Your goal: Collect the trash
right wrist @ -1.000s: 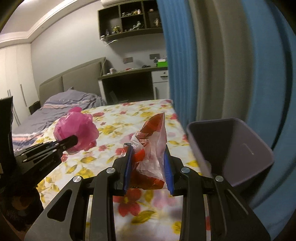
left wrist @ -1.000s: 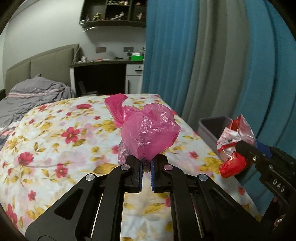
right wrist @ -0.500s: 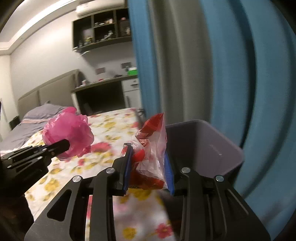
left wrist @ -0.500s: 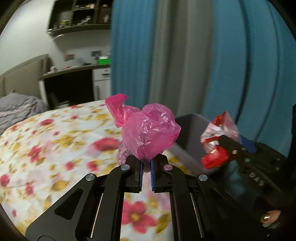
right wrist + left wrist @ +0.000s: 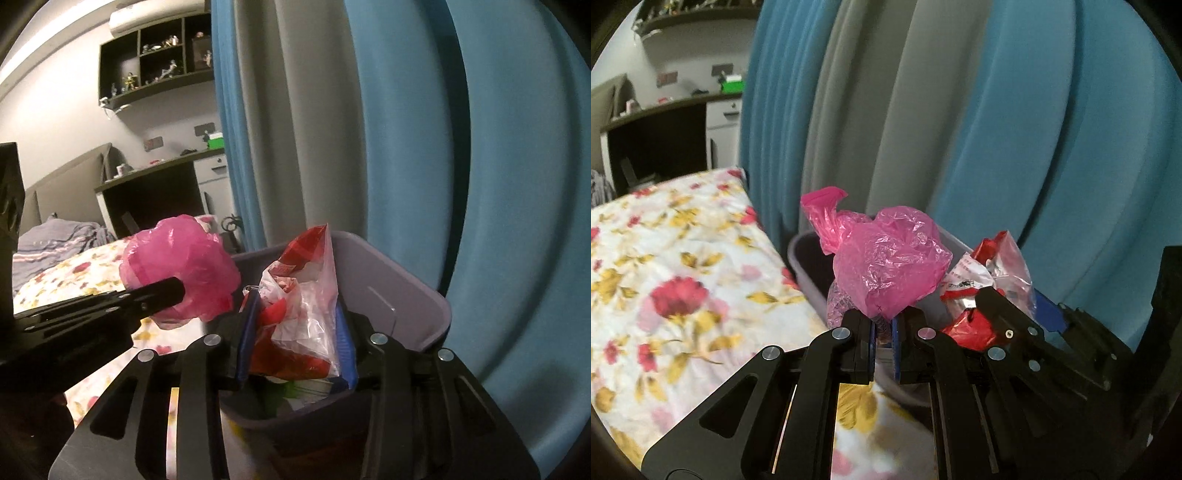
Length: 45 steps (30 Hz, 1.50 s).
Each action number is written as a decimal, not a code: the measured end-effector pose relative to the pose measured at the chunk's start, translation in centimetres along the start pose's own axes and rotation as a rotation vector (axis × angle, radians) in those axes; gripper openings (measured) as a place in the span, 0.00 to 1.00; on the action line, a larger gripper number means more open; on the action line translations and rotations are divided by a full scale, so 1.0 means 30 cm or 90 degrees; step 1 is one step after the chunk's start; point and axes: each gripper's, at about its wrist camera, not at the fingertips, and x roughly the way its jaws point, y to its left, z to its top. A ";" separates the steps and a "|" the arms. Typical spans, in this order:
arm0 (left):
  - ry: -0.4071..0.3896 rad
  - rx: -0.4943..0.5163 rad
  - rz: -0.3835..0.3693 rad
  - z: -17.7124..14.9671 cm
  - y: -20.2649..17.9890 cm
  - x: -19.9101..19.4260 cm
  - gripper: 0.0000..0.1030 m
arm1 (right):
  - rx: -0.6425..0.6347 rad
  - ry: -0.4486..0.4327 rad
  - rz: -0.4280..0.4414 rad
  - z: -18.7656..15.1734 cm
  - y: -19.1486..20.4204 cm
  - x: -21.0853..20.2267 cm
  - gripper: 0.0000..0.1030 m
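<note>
A crumpled pink plastic bag sticks up from my left gripper, which is shut on its lower end. In the right wrist view that pink bag hangs at the left, beside the near left corner of the grey bin. My right gripper hovers over the bin's mouth with a red and clear snack wrapper standing between its blue pads. Its jaws are opening, and the wrapper still touches both pads. From the left wrist, the wrapper and the right gripper show at the right, over the bin.
The floral bedspread reaches up to the bin's left side. Blue and grey curtains hang close behind the bin. Some packaging lies inside the bin. A dark desk and wall shelves stand at the far end of the room.
Both grippers swung right, from over the bed to the bin by the curtains. The right gripper's pads now stand slightly wider around the wrapper. The pink bag stays gripped.
</note>
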 end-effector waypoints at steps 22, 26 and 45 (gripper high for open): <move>0.030 -0.090 -0.077 -0.007 0.087 0.085 0.73 | 0.014 0.022 -0.032 -0.038 -0.075 0.015 0.70; -0.003 -0.081 0.018 -0.022 0.112 -0.011 0.86 | 0.011 0.010 -0.027 -0.035 -0.056 -0.020 0.86; -0.155 -0.036 0.324 -0.246 0.182 -0.630 0.94 | -0.041 -0.038 0.010 -0.079 0.234 -0.309 0.95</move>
